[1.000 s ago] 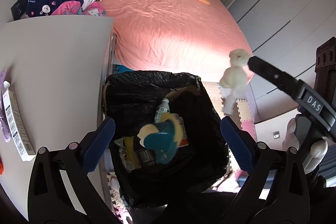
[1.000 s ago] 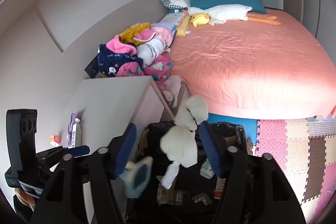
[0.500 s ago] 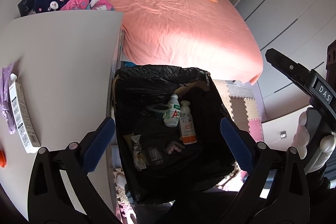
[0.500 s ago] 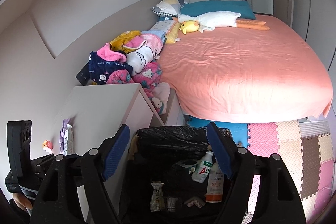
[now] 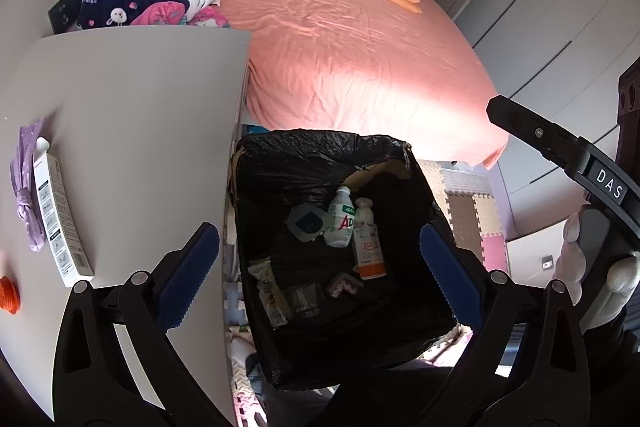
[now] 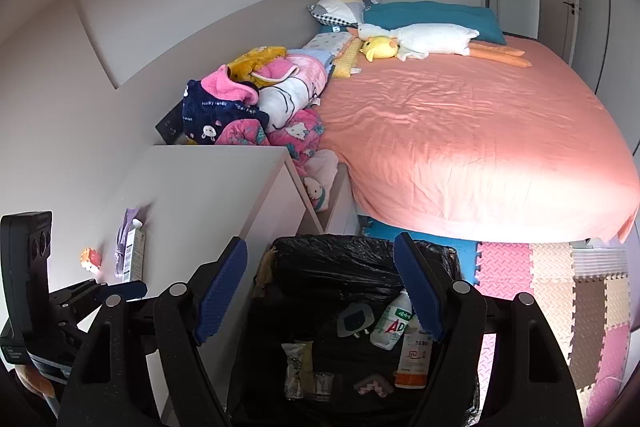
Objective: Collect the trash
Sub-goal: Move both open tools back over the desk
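Observation:
A trash bin with a black bag liner (image 5: 320, 151) (image 6: 340, 259) stands beside the white desk. Inside lie a white AD bottle (image 5: 340, 221) (image 6: 390, 325), an orange-based bottle (image 5: 367, 247) (image 6: 414, 359), a grey-blue lid (image 5: 306, 223) (image 6: 354, 319), wrappers (image 5: 272, 291) (image 6: 296, 363) and a pink scrap (image 5: 342, 283) (image 6: 370, 385). My left gripper (image 5: 320, 275) is open and empty above the bin. My right gripper (image 6: 320, 291) is open and empty above the bin; it also shows in the left wrist view (image 5: 560, 155).
The white desk (image 5: 132, 115) (image 6: 208, 195) holds a white box (image 5: 56, 219), a purple item (image 5: 24, 183) and an orange object (image 5: 8, 295). A pink bed (image 6: 460, 139) with plush toys and piled clothes (image 6: 248, 107) lies beyond. Foam mats (image 6: 560, 287) cover the floor.
One second ago a blue-and-yellow item was falling below my left gripper and my right gripper held a white tissue wad. Both grippers are now empty and wide open, and the views have shifted.

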Tool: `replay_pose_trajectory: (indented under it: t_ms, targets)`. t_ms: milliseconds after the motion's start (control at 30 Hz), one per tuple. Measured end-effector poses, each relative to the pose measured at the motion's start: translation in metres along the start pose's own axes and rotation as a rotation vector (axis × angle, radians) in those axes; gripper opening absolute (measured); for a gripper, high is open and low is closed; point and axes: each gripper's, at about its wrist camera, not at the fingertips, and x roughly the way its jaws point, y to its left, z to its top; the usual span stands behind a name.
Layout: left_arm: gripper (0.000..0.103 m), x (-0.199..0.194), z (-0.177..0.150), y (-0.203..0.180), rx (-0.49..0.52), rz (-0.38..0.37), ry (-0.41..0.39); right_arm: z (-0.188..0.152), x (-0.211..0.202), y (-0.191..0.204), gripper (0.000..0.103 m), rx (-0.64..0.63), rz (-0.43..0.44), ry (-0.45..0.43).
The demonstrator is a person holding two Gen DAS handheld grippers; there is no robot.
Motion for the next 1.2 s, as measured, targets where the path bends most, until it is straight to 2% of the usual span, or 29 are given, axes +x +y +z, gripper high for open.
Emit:
replay_pose_trajectory:
  t_ms: [567,1200]
  targets:
    - [0.097,-0.024,-0.023,0.056,-0.117,0.074,-0.033,0.001,0.030,0.060,0.076,-0.092,0.077,0.053]
    - [0.097,-0.060,-0.064,0.138,-0.309,0.161,-0.090,-0.010,0.066,0.157,0.076,-0.249,0.185,0.127]
